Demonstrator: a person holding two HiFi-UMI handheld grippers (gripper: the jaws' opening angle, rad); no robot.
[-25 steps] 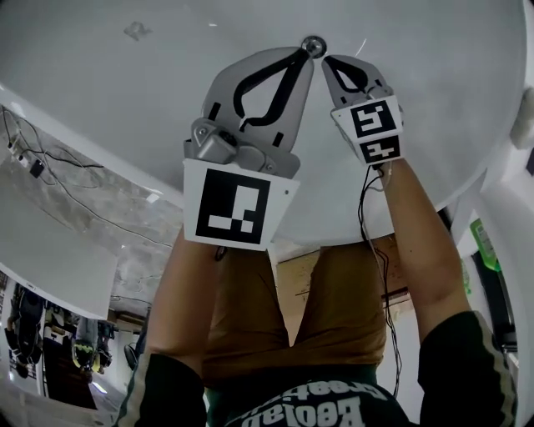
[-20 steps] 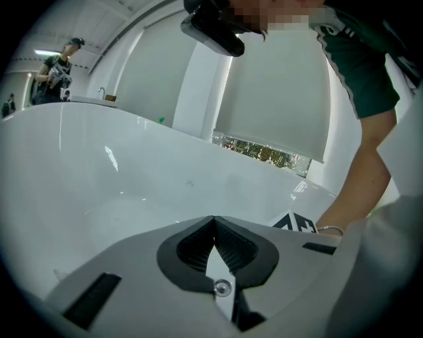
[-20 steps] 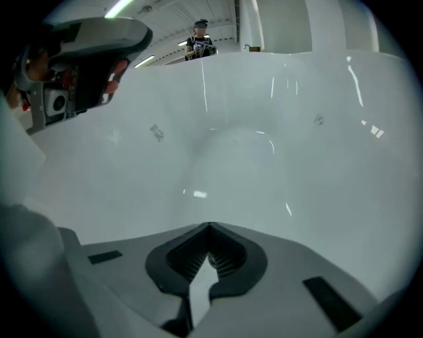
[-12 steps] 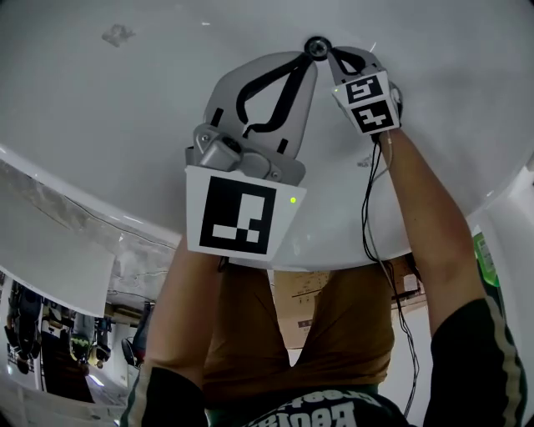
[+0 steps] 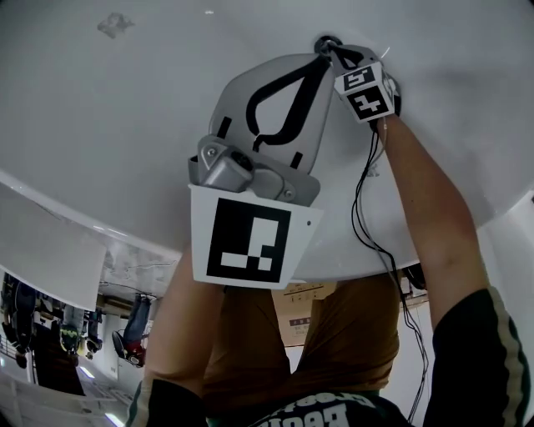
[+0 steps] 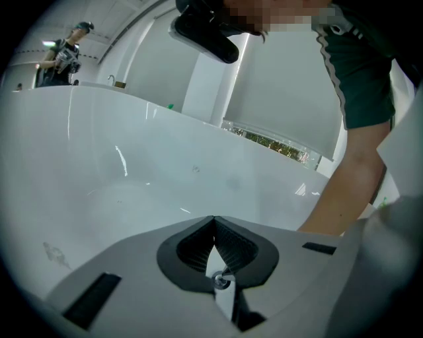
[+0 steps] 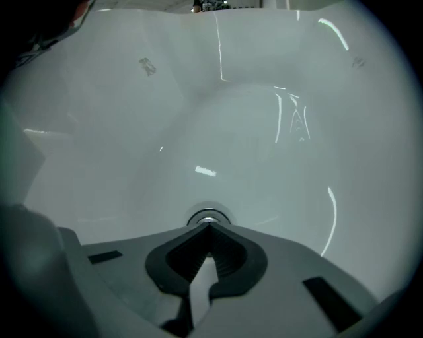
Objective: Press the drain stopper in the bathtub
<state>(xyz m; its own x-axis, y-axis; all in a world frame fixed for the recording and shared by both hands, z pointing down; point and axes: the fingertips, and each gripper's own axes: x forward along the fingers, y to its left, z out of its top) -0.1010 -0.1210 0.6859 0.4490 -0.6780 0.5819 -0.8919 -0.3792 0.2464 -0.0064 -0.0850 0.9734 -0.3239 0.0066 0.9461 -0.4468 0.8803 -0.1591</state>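
Note:
The round metal drain stopper (image 7: pixel 207 216) sits in the floor of the white bathtub (image 7: pixel 264 132). My right gripper (image 7: pixel 208 226) is shut with nothing between its fingers and points steeply down. Its tips lie over the stopper's near edge; I cannot tell whether they touch. In the head view the right gripper (image 5: pixel 332 48) covers most of the stopper (image 5: pixel 322 40). My left gripper (image 5: pixel 319 60) is shut and empty, its tips just beside the right gripper's. The left gripper view shows only its shut jaws (image 6: pixel 213 219) and the tub wall (image 6: pixel 99 165), not the stopper.
A small grey mark (image 5: pixel 114 23) lies on the tub floor at the far left. A black cable (image 5: pixel 367 208) runs from the right gripper along the forearm (image 5: pixel 425 217). The tub's curved rim (image 5: pixel 100 229) passes under both arms.
Both grippers have sunk deeper into the tub, the right one farther. The stopper showed between the two tips a second ago; now the right gripper's tips cover most of it.

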